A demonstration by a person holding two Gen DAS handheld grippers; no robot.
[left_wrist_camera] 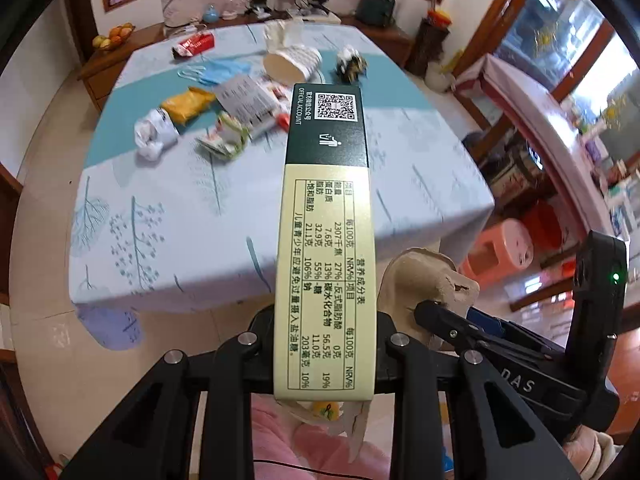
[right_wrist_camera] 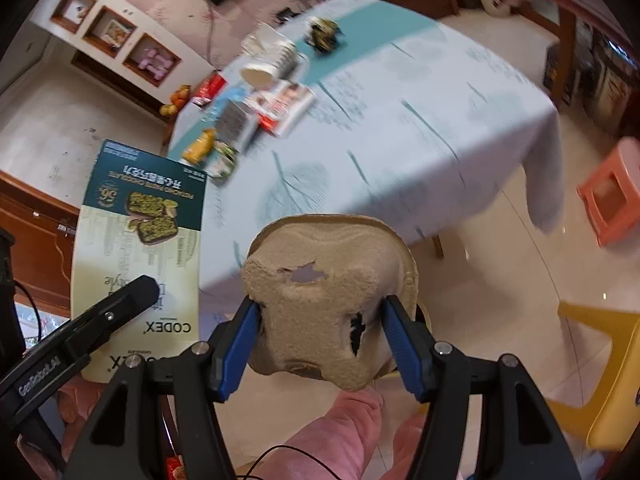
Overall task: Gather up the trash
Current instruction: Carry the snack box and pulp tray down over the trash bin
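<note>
Left wrist view: left hand-held gripper (left_wrist_camera: 324,344) is clamped on a long chocolate box (left_wrist_camera: 326,220), green/cream w/ nutrition table facing up, held off the worktop edge, over floor. Right hand-held gripper (right_wrist_camera: 320,332) is closed on a torn brown pulp egg-carton piece (right_wrist_camera: 328,288), blue pads pressing both sides; also held clear of the worktop.

Progress, judged: two items picked, neither binned yet. No bin or bag visible in either view, so drop-off spot can't be told. Most of the job is left.

Still on the worktop (left_wrist_camera: 420,184) w/ pale-blue leaf-print cloth, clustered at far side:
- paper cup (left_wrist_camera: 292,62) on its side
- blue face mask (left_wrist_camera: 216,72)
- yellow wrapper (left_wrist_camera: 188,104)
- crumpled white tissue/bag (left_wrist_camera: 154,134)
- red packet (left_wrist_camera: 194,46)
- grey leaflet (left_wrist_camera: 244,102) plus small green/white wrappers (left_wrist_camera: 226,140) just beside it
- dark crumpled wrapper (left_wrist_camera: 352,64)

In the way: both grippers full, so nothing more can be grabbed till these go. Orange stool (right_wrist_camera: 612,192) and yellow chair (right_wrist_camera: 608,372) sit on the floor near the worktop corner, beside the right gripper. Pink sleeve below both. Background blurred.
</note>
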